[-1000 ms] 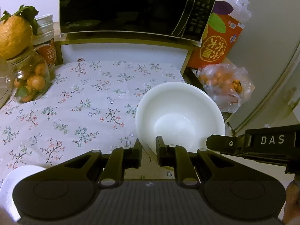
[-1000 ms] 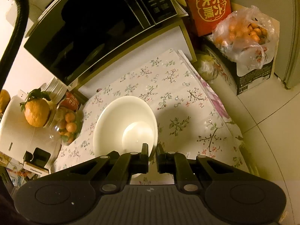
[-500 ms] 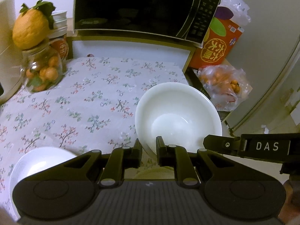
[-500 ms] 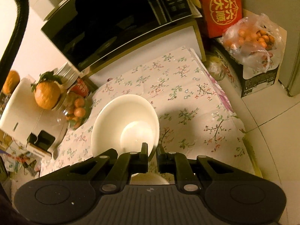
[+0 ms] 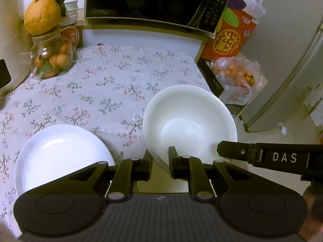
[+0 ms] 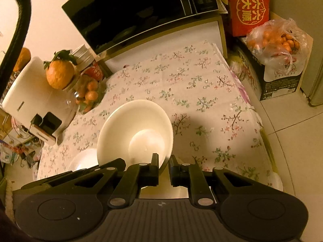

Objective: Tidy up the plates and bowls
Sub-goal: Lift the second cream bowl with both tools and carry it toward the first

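A white bowl (image 5: 189,121) hangs over the flowered tablecloth (image 5: 105,84), held by both grippers. My left gripper (image 5: 159,155) is shut on the bowl's near rim. One black finger (image 5: 232,149) of the right gripper reaches in at the bowl's right side. In the right wrist view, my right gripper (image 6: 163,159) is shut on the rim of the same bowl (image 6: 133,125), which tilts to the left. A white plate (image 5: 60,155) lies flat on the cloth to the bowl's left, and shows partly under the bowl as the plate (image 6: 84,159).
A black microwave (image 5: 149,0) stands at the back of the table. A glass jar of small oranges (image 5: 50,60) with a large citrus on top and a white appliance (image 6: 38,94) sit at the left. Off the table's right edge are a red box (image 5: 232,38), a bag of oranges (image 5: 236,74) and a fridge.
Both grippers have carried the bowl leftward over the table. The white plate has come fully into the left wrist view at lower left. Both grips are unchanged.
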A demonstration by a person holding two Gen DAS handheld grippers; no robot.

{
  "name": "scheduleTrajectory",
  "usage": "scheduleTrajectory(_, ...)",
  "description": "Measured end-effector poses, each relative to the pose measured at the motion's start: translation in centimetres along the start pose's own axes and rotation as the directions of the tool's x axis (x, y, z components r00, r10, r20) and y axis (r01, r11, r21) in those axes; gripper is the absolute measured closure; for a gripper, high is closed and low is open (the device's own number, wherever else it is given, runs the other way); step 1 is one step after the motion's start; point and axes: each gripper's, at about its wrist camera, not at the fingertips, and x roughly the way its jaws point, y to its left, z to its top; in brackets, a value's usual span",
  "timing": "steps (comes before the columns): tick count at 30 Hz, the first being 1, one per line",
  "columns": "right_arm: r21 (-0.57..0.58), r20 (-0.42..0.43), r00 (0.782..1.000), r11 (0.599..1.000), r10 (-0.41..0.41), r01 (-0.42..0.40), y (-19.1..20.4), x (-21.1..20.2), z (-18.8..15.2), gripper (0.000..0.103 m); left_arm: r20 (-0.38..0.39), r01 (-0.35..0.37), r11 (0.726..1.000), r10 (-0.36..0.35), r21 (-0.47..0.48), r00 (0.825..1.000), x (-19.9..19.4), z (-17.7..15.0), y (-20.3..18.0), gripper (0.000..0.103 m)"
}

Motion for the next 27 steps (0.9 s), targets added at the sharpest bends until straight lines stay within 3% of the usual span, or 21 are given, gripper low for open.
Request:
scheduleTrajectory(18, -0.112, -0.101, 0.994, 0.993, -0.046, 0.034, 0.5, 1.0, -1.9, 0.090, -0.109, -0.028, 0.999, 0.026, -0.021, 0.994, 1.4, -2.3, -0.1, 0.083)
scheduleTrajectory(27, -0.143, -0.132, 0.989, 0.989, -0.063, 0.044, 0.4, 1.2, -2.4, 0.089, -0.129, -0.036, 0.999, 0.036, -0.004, 0.991, 1.6, -2.6, -0.3, 0.083)
